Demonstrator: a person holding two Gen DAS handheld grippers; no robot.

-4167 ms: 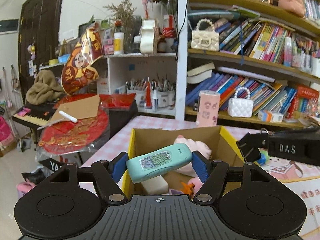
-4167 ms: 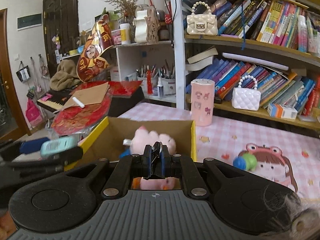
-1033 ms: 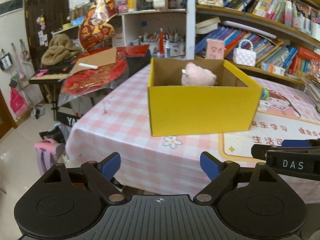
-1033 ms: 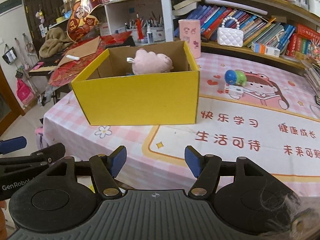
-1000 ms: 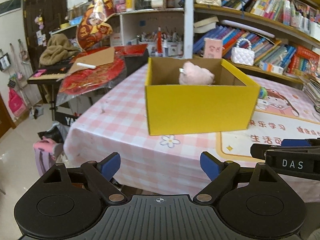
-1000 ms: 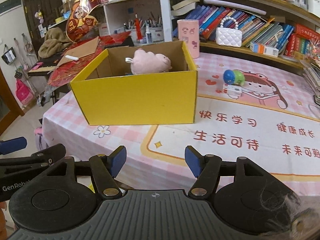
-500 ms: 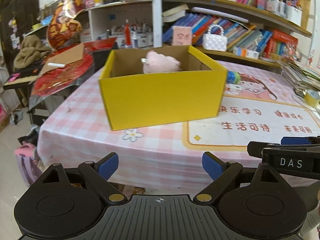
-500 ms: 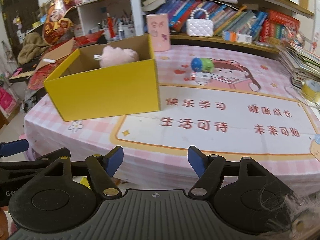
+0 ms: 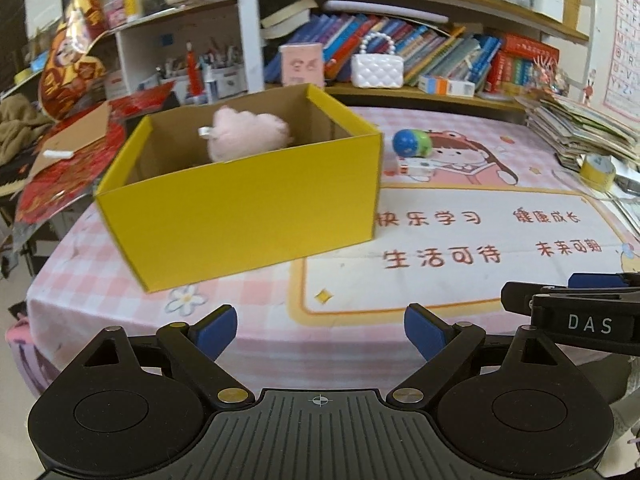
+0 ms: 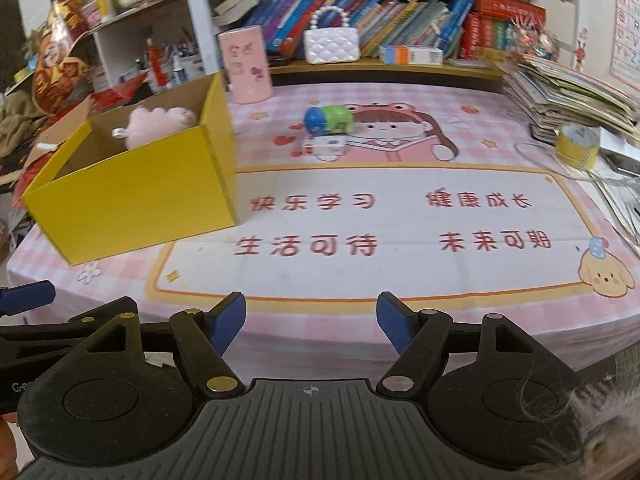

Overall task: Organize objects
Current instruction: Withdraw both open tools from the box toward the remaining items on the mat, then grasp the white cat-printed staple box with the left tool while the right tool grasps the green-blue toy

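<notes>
pink plush [image 9: 248, 133] is in the yellow box [image 9: 248, 208]. blue-green toy [image 10: 329, 119] & small white box [image 10: 325, 146] are left on the counter [image 10: 400, 216]. my left fingers [image 9: 318, 330] & right fingers [image 10: 312, 322] are open w/ nothing in them.

Your left gripper [image 9: 318, 330] tilts downward, its jaws spread wide with nothing between the blue pads [image 9: 214, 330]. Your right gripper [image 10: 312, 320] tilts down the same way; its jaws have just been opening and stand apart, empty too. From the left wrist view, the right gripper shows at 3 o'clock; from the right wrist view, the left one sits at 9 o'clock, close alongside.
</notes>
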